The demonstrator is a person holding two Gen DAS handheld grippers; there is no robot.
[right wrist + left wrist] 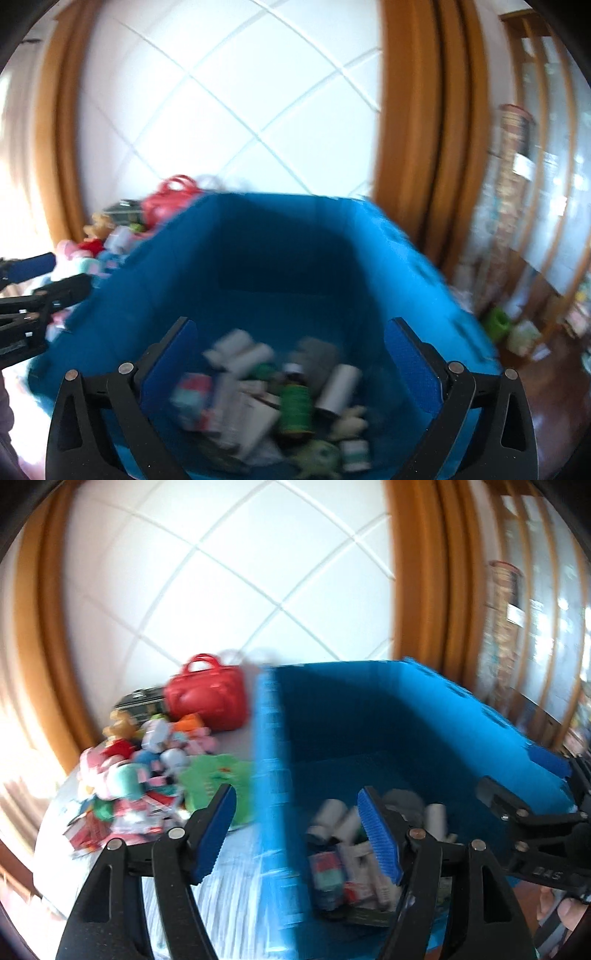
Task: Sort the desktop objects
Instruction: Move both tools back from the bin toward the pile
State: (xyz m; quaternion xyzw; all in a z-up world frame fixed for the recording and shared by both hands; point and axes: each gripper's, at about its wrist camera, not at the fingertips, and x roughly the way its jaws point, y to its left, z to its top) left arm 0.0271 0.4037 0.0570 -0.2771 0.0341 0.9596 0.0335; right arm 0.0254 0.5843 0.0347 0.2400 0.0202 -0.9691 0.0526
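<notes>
A blue bin (424, 716) stands on the table and holds several bottles, tubes and small boxes (343, 853). My left gripper (297, 805) is open and empty, straddling the bin's left wall (271, 775). My right gripper (290, 328) is open and empty above the bin (295, 251), over its contents (280, 398), among them a green bottle (294, 406). The right gripper also shows at the right edge of the left wrist view (524, 808). A heap of small toys and packets (136, 775) lies on the table left of the bin. Both views are blurred.
A red handbag (208, 694) and a dark tin (142, 701) stand behind the heap. A green cloth item (218, 779) lies beside the bin's left wall. A white tiled wall with wooden frames is behind. Shelves and floor clutter (517, 332) lie to the right.
</notes>
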